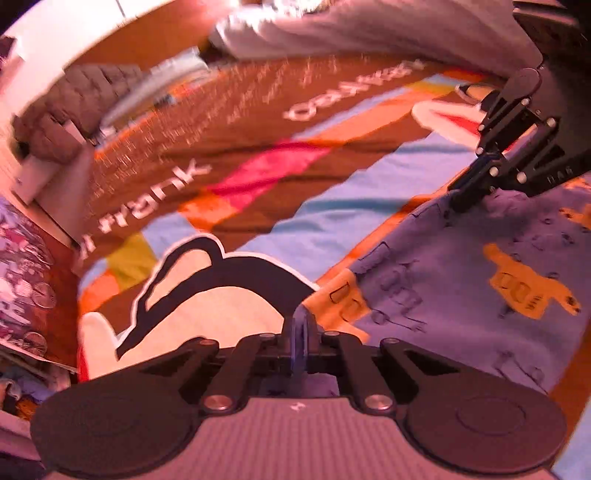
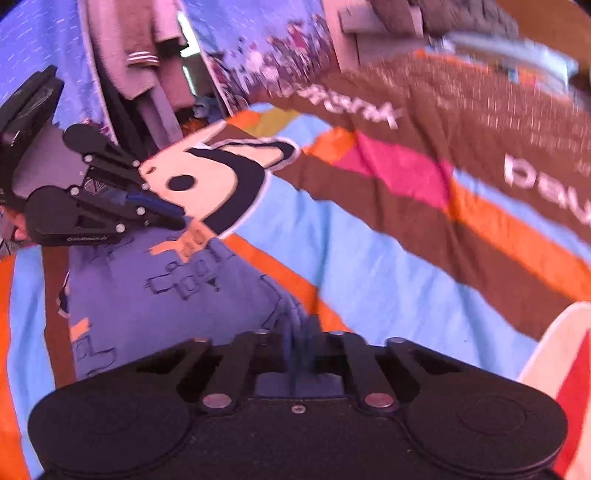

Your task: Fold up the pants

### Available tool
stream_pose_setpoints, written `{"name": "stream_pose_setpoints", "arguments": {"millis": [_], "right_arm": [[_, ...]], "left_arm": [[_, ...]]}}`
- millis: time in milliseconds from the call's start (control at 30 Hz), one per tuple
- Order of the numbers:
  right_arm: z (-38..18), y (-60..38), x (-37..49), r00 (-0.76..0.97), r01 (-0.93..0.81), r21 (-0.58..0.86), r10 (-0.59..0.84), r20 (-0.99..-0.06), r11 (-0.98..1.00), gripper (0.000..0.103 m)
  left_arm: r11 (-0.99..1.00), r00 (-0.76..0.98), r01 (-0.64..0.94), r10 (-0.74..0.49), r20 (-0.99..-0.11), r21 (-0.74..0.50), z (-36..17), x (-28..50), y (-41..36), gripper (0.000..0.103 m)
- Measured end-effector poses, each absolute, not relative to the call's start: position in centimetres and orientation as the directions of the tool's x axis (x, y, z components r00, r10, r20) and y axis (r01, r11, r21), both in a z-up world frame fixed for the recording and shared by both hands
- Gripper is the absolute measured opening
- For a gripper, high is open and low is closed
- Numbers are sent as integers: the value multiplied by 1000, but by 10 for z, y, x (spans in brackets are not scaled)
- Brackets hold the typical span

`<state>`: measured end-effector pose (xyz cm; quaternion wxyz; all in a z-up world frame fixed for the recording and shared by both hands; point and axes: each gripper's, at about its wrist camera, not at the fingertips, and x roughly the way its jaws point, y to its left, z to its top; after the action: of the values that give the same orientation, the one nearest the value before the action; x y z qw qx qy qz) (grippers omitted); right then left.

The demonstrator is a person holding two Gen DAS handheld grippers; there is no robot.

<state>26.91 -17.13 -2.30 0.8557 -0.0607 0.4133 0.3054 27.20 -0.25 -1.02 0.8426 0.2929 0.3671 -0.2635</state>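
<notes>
The pants (image 1: 443, 280) are blue-purple with orange printed figures and lie spread on a colourful bedspread (image 1: 332, 221). In the left wrist view my left gripper (image 1: 301, 325) is shut, its tips pinching the pants' near edge by an orange patch. My right gripper (image 1: 461, 201) shows at the upper right, its tips down on the pants' far edge. In the right wrist view the right gripper (image 2: 299, 332) is shut with blue cloth of the pants (image 2: 147, 314) gathered between its fingers. The left gripper (image 2: 179, 218) bites the pants' corner at the left.
The bedspread (image 2: 369, 266) has brown, orange, pink and light blue bands with a cartoon animal print. A pale grey cloth (image 1: 369, 33) lies at its far side beside a grey quilted item (image 1: 74, 103). Clothes (image 2: 140, 55) hang beyond the bed, where a patterned sheet (image 1: 22, 266) also shows.
</notes>
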Motion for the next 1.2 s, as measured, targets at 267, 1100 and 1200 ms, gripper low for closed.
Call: {"name": "stream_pose_setpoints", "arguments": {"millis": [267,1100,1200], "right_arm": [[-21,-141,169,503,-711,-84,420,-756,699,4],[3,-150,284,439,-391,422,569,-695,818,5],[15,-146,316,485,-419,352,534,-692,837,5]], "left_arm": [[689,650,624,-196,-735,368,-27,195,10,0],[667,579,691,-280,-766,279,-38,198,2,5],[668,587,688,-281,-759,285,-41,198,2,4]]}}
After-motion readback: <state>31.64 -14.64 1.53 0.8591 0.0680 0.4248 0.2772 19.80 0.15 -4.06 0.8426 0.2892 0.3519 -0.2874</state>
